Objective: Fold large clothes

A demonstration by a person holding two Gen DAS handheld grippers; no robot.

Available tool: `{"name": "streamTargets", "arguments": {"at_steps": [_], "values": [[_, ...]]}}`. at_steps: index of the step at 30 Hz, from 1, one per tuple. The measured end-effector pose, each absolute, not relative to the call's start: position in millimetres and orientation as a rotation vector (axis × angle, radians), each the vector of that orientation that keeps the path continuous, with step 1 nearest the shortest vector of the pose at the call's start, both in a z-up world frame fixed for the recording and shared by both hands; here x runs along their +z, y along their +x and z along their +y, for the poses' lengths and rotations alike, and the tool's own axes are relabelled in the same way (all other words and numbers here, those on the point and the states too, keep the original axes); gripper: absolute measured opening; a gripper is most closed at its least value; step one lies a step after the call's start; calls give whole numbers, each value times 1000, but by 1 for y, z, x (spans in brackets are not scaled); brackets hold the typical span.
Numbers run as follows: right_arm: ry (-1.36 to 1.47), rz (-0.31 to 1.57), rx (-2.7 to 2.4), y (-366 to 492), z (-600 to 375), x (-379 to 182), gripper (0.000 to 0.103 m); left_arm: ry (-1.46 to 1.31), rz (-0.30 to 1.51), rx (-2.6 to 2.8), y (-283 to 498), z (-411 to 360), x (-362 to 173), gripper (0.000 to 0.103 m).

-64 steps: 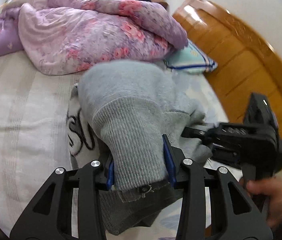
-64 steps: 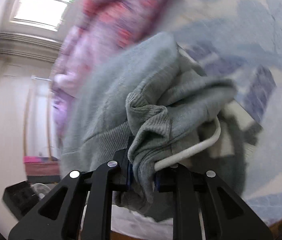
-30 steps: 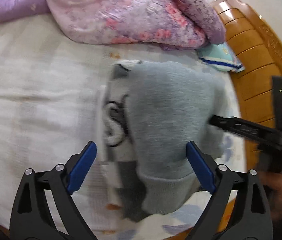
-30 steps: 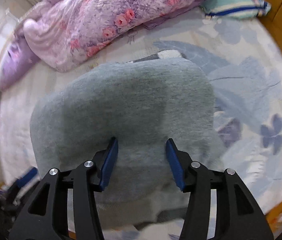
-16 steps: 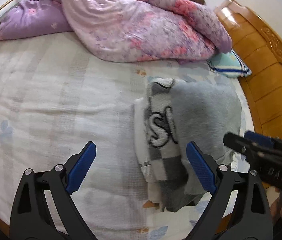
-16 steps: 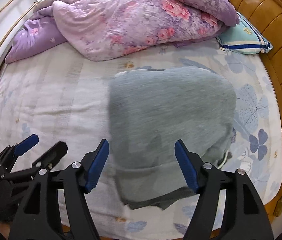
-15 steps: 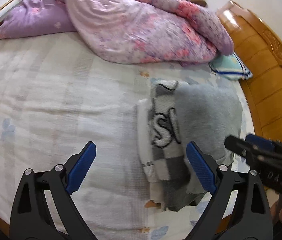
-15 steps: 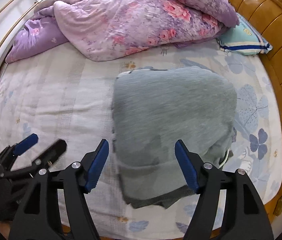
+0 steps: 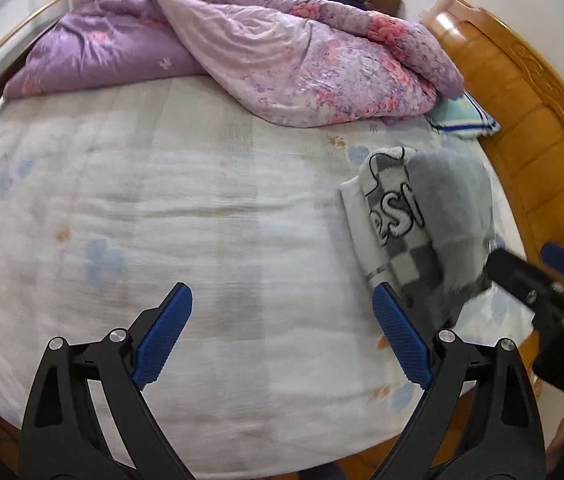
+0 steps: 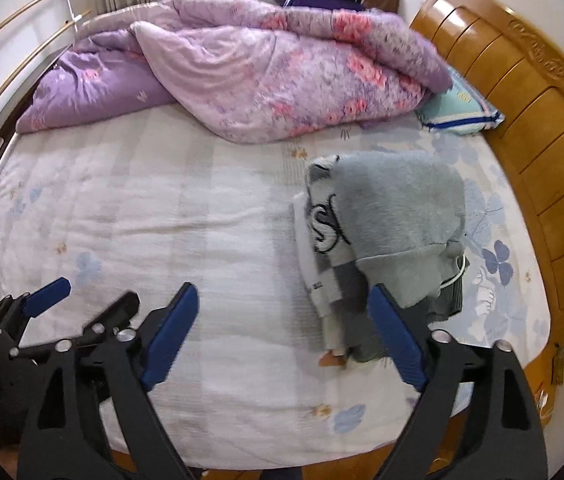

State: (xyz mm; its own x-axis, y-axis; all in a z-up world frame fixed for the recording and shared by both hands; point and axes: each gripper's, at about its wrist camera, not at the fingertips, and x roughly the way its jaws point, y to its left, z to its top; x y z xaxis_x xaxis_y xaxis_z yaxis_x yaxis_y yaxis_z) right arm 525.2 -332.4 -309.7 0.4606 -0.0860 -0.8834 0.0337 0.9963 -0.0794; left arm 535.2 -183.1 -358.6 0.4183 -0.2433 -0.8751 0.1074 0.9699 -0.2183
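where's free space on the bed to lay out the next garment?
Free: the wide white sheet between the purple quilt at the back and the near edge. Crowded: the headboard side, with the folded grey sweater stack and a teal pillow.

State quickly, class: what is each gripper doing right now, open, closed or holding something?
Left gripper: open, holding nothing.
Right gripper: open, jaws have just been opening, nothing between them; the folded grey sweater lies free on the bed.
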Motion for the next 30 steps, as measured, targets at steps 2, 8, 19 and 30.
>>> {"name": "streamTargets", "arguments": {"at_steps": [2,8,19,30], "values": [[-61,1056,-91,513,-311,-297,87,-129,1093,-232,523,-166,-346,92],[-97,998,-119,482,-268,-270,89,-132,1025,-243,495,-123,-310,92],[-125,965,-119,443,-228,-234,89,-141,987,-205,459,-83,-277,92],[-134,926,-104,413,-204,-210,89,-164,936,-168,433,-54,-250,95]]}}
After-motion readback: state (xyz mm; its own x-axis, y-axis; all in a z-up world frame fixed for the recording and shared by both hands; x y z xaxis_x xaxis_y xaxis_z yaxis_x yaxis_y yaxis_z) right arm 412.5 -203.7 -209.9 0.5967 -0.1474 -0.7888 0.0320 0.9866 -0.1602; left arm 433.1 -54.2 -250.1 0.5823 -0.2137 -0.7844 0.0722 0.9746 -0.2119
